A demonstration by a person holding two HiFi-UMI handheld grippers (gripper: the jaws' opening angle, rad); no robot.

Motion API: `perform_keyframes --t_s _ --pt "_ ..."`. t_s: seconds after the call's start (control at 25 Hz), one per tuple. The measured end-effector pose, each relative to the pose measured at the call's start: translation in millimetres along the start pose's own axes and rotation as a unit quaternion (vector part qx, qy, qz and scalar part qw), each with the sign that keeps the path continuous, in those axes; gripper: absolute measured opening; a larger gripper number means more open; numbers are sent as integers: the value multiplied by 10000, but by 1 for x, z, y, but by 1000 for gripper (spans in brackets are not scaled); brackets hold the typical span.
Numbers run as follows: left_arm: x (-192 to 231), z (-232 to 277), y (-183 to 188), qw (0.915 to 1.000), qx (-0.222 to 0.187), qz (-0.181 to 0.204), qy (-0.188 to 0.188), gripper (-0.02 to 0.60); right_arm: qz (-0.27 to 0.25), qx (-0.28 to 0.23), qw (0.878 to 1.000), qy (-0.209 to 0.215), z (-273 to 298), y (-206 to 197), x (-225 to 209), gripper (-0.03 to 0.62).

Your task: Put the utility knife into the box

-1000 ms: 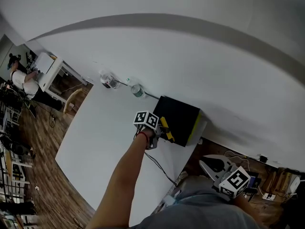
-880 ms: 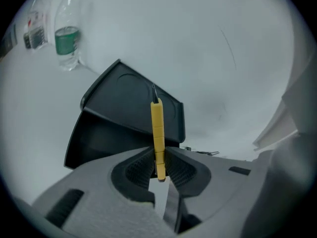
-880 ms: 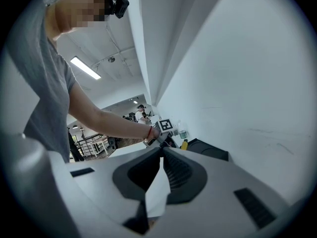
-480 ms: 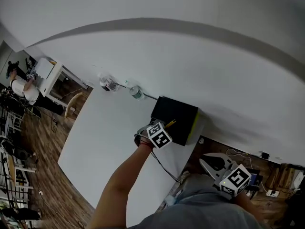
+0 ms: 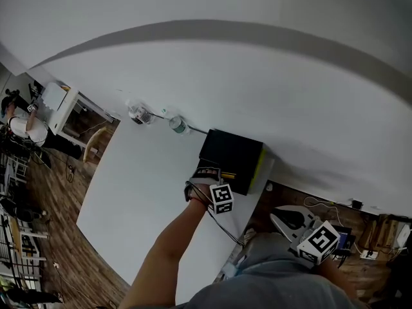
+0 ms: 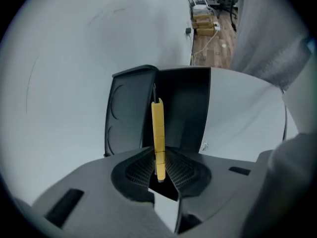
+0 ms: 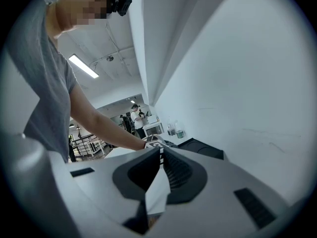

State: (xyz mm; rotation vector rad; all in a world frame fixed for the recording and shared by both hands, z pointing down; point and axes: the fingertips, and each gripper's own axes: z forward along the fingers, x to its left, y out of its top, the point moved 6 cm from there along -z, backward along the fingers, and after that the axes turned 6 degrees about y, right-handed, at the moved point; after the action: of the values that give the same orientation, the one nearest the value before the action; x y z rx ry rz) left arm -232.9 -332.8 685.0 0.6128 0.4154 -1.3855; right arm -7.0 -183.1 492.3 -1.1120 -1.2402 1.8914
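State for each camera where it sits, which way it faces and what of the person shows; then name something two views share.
Head view: on the head, steeply down at the table; left arm shows.
Left gripper view: on the left gripper, facing the box; utility knife in its jaws.
Right gripper view: on the right gripper, along the wall; torso, left arm.
Shared: the box.

Knife (image 6: 157, 133): slim yellow handle, dark tip at far end. Near end clamped between fingers (image 6: 184, 171) of left gripper (image 6: 159, 176). Runs straight up centre of left gripper view, box's dark inside behind it. In head view only short yellow bit (image 5: 227, 174) shows, at box's near edge.

Box (image 5: 232, 152): black, yellow-green right side, open. Sits on white surface (image 5: 148, 172) at frame centre, against wall. Lid (image 6: 126, 110) stands up at left in left gripper view.
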Motion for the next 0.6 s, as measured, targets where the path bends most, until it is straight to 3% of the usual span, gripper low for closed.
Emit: perform_keyframes --t_s 0.08,0.24,0.6 --pt "-4 2 0 9998 115 168 74 74 7 26 10000 -4 1 0 1 38" --pt "-11 11 -1 9994 320 137 -93 74 -29 76 10000 54 6 -1 2 38" --pt "-16 33 8 9985 278 108 -462 75 -29 168 9998 65 11 -2 4 38"
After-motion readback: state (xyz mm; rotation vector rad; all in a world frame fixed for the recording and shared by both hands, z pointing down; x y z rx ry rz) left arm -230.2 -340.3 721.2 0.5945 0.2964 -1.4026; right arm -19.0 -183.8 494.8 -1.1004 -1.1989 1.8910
